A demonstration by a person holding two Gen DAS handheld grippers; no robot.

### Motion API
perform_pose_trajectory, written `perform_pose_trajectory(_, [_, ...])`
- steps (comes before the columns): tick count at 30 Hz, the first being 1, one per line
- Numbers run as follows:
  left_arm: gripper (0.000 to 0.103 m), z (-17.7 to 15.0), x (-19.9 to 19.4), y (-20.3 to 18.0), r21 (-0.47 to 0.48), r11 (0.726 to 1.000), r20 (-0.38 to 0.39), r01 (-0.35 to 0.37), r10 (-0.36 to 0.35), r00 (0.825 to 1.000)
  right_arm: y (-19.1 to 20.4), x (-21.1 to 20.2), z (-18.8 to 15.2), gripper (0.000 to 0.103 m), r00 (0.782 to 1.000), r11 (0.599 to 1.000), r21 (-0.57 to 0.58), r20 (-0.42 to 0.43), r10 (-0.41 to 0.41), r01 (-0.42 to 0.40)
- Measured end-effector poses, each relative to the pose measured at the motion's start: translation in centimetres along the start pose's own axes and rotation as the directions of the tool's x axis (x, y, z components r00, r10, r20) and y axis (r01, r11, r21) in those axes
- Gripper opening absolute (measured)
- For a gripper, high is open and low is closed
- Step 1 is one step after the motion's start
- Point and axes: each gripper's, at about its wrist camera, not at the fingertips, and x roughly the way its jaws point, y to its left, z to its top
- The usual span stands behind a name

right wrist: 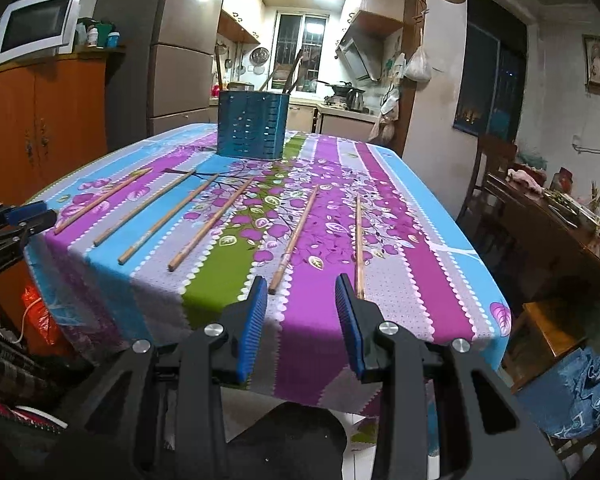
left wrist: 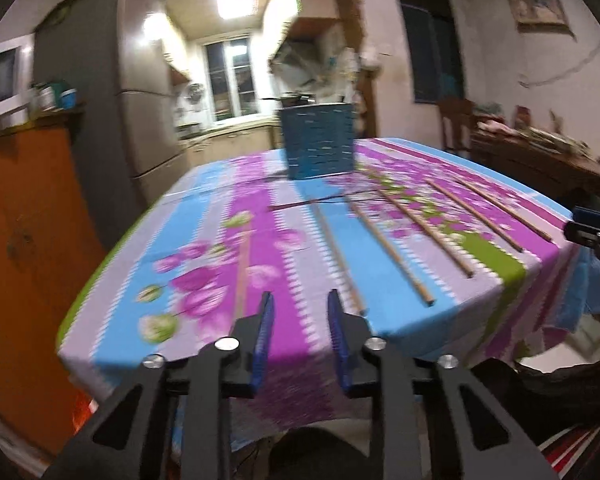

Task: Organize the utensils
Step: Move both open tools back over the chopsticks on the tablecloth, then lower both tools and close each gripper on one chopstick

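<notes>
Several wooden chopsticks [left wrist: 391,252] [right wrist: 294,240] lie side by side on the flowered tablecloth [left wrist: 204,216] [right wrist: 420,240], pointing toward a blue perforated holder [left wrist: 318,142] [right wrist: 252,124] at the far end. In the right wrist view a few sticks stand in the holder. My left gripper [left wrist: 300,320] hovers at the near table edge, open, with only cloth between its blue pads; one chopstick lies just outside each finger. My right gripper [right wrist: 300,300] is also open and empty at the near edge, one chopstick [right wrist: 358,240] ending at its right finger. The left wrist view is blurred.
An orange cabinet [left wrist: 28,220] [right wrist: 48,120] with a microwave [right wrist: 36,26] on it stands left of the table, a fridge [right wrist: 180,52] behind. A dark wooden side table [right wrist: 540,220] with clutter and a chair [right wrist: 496,160] stand to the right. The kitchen lies beyond the doorway.
</notes>
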Motion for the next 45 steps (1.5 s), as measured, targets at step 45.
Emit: perform_pose_trajectory(45, [0.024, -1.9, 4.7, -2.9, -0.003, 1.000, 0.050, -0.022, 0.022, 0.998, 2.2, 6.6, -0.4, 0.010, 0.999, 0.997, 0.076, -0.033, -0.024, 0.027])
